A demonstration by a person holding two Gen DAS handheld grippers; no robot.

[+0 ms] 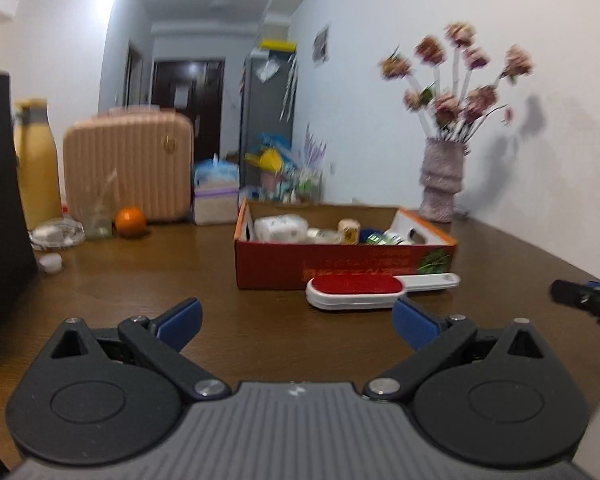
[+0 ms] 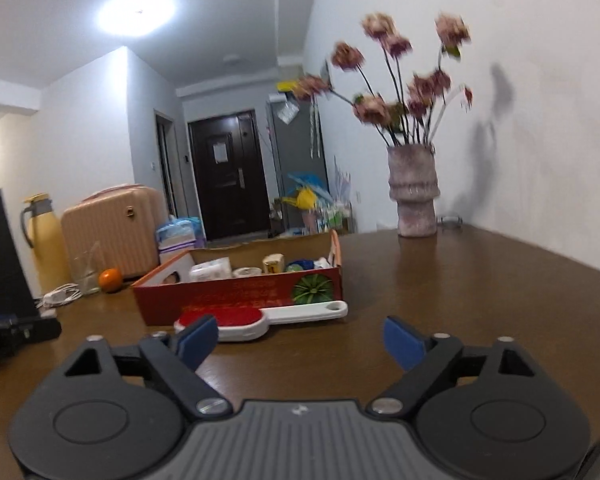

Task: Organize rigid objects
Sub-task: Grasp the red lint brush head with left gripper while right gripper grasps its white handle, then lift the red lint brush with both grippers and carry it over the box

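Brown table (image 1: 260, 320) with one red box (image 1: 340, 268), one lint brush (image 1: 364, 290), two spread, empty grippers: left gripper (image 1: 298, 322), right gripper (image 2: 300, 344).

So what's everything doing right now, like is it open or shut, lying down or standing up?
Left gripper: open, empty.
Right gripper: open, empty.
Lint brush: lying flat on the table, in front of the box.
Cardboard box: open top, small items inside.
Vase: upright, holding flowers.
Orange: resting on the table.
Yellow flask: upright.
Front door: shut.
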